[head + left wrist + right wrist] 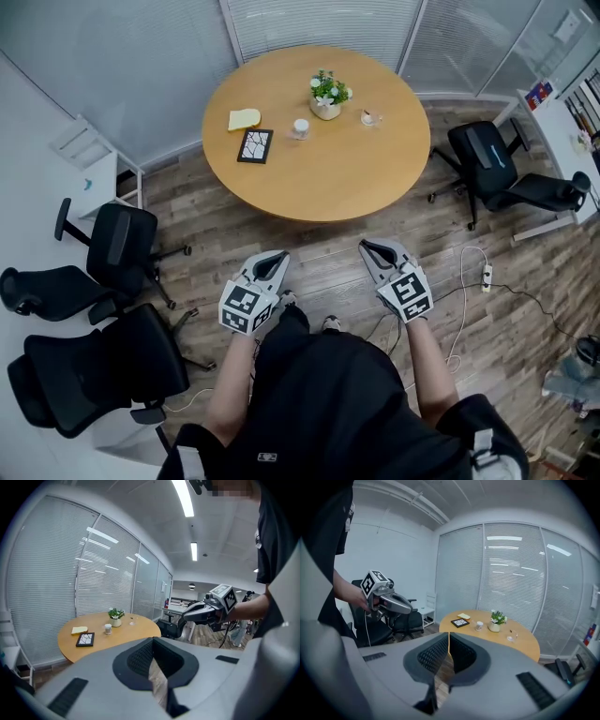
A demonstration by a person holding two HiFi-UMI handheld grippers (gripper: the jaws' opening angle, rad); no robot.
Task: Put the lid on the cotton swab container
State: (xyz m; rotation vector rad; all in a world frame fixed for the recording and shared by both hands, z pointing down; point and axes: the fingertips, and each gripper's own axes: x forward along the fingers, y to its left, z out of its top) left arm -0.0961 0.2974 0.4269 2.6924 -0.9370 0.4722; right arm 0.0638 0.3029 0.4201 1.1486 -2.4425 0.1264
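Standing on a wood-plank floor, the large round light-wood table [319, 183] fills the upper middle of the head view. Black wheeled office chairs [122, 246] cluster off its left side, and one more black office chair [483, 155] sits off its right side.

Well short of the table's near edge, the person holds both tongs over the floor, pointing toward the table. The left gripper [281, 254] has its grey jaws brought together at the tips with nothing between them; its own view shows only a sliver of floor below where they meet. The right gripper [365, 246] is likewise closed and empty.

On the table, a small green plant with white flowers in a pale pot [328, 94] stands near the far edge. A flat black square frame with a white cracked pattern [255, 146] lies toward the left edge, and a pale yellow flat block [245, 119] lies just beyond it.

The small white cylindrical cotton swab container [300, 128] stands upright just left of the plant, between it and the frame. The small clear round lid [368, 118] lies on the table to the plant's right, apart from the container, too small to make out further.
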